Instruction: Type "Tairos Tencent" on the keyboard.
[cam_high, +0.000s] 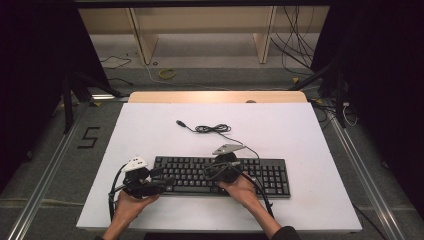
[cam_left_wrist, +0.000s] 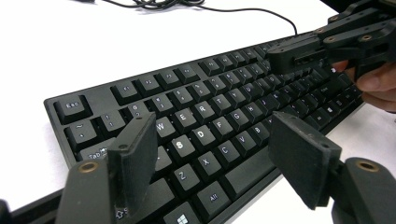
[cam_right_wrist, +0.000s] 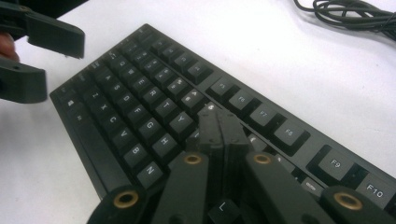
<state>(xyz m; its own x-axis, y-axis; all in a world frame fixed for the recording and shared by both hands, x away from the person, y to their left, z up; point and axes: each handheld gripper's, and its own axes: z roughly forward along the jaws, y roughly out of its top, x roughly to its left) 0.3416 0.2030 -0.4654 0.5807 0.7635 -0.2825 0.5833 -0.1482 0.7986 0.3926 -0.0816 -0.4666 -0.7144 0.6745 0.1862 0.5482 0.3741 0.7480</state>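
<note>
Keyboard (cam_high: 222, 176): right claw (cam_right_wrist: 219, 122) closed over keys.

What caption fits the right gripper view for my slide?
Right gripper, jaws shut, tips over a black keyboard; left gripper open beyond.

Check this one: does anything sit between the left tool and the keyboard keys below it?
Nothing visible does. The left tool hangs open over the left end of the keyboard, with bare keys between its jaws. The right tool, shut, sits over the middle keys, well to the side.
</note>
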